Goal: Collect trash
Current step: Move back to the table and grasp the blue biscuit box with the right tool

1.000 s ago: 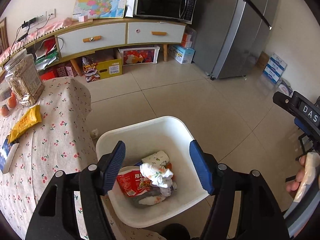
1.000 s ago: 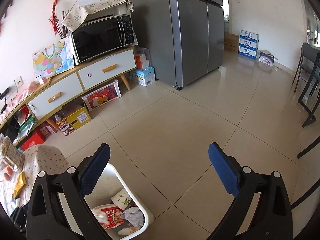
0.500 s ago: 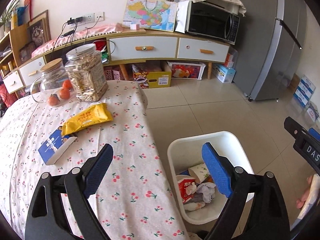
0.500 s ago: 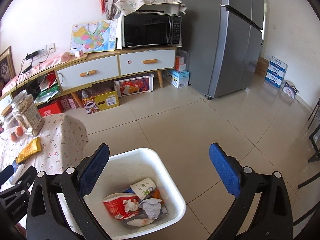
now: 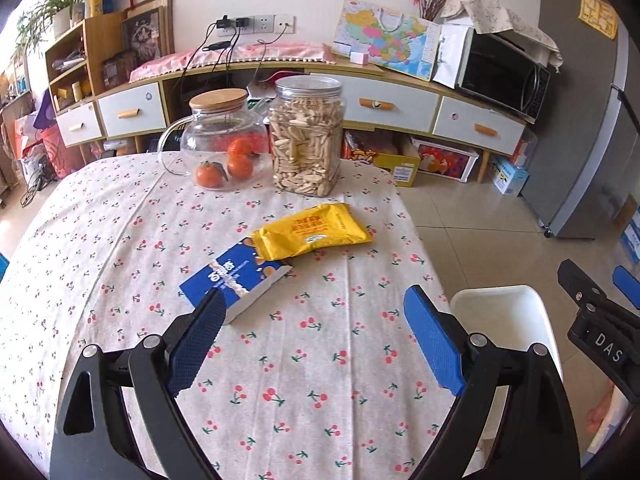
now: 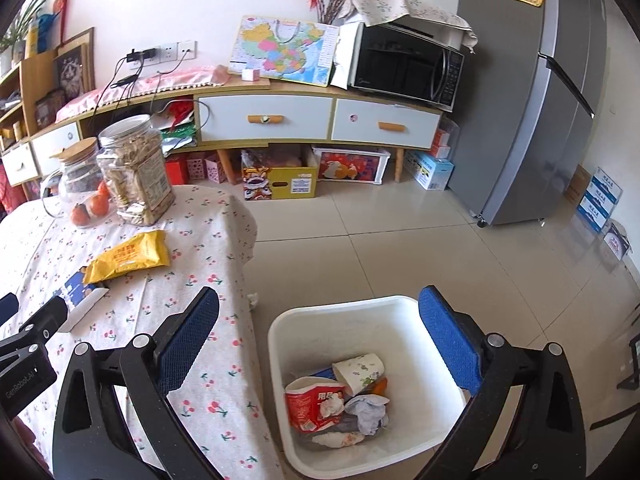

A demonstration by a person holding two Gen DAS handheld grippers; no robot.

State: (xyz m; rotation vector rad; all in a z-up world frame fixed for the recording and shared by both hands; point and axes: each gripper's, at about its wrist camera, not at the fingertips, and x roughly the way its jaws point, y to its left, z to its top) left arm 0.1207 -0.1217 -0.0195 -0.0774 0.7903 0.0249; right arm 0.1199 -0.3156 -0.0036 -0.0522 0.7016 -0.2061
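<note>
- Trash left to collect, as judged: a yellow snack packet (image 5: pixel 316 232) and a blue box (image 5: pixel 234 276) with its flap open, both lying on the cherry-print surface (image 5: pixel 120 240). The packet's near end overlaps the box's far end.
- Bin (image 6: pixel 360 384) is on the floor just beside the surface edge; cups, wrappers and crumpled paper are seen inside.
- Left tool (image 5: pixel 312 340) is held over the surface with fingers spread wide — nothing gripped. The left fingertip appears just in front of the box's open flap; contact cannot be confirmed.
- Right tool (image 6: pixel 320 344) is held above the bin and surface edge, fingers likewise wide apart and empty, nothing touched.
- Risk: if the box is pinched by the loose flap alone, it is likely to swing or slip out on the way to the bin.
- Risk: because the packet rests on the box, the packet may be dragged along or flicked off the surface edge when the box is lifted.
- Risk: the packet is flat and glossy; a shallow pinch is likely to skate off, and the cloth could be caught instead.
- Risk: a glass jug (image 5: pixel 216 144) holding oranges and a biscuit jar (image 5: pixel 306 136) stand well behind the packet — an overshoot could knock them.
</note>
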